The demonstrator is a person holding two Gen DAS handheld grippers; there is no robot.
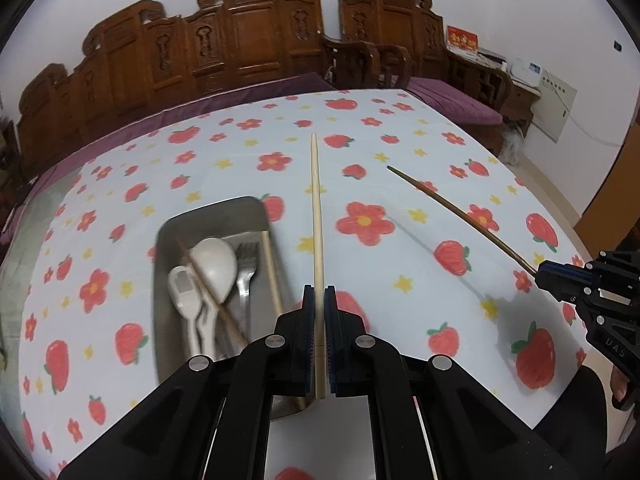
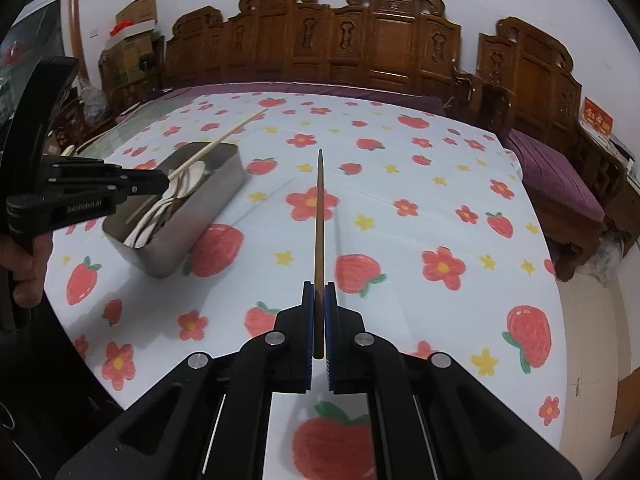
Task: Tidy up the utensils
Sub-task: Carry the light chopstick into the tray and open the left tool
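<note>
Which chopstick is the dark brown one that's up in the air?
The dark chopstick pinched in the right gripper. The left gripper holds a pale chopstick, and the other dark one lies in the metal tray.

A counter (image 2: 420,208) draped in a strawberry-and-flower cloth is backed at 12 o'clock by carved wooden benches (image 2: 340,44) with purple cushions (image 2: 560,180). White walls (image 1: 480,8) are seen behind — cardboard boxes (image 2: 136,20) at 10 o'clock, a red sign (image 1: 462,39) at 2 o'clock.
</note>
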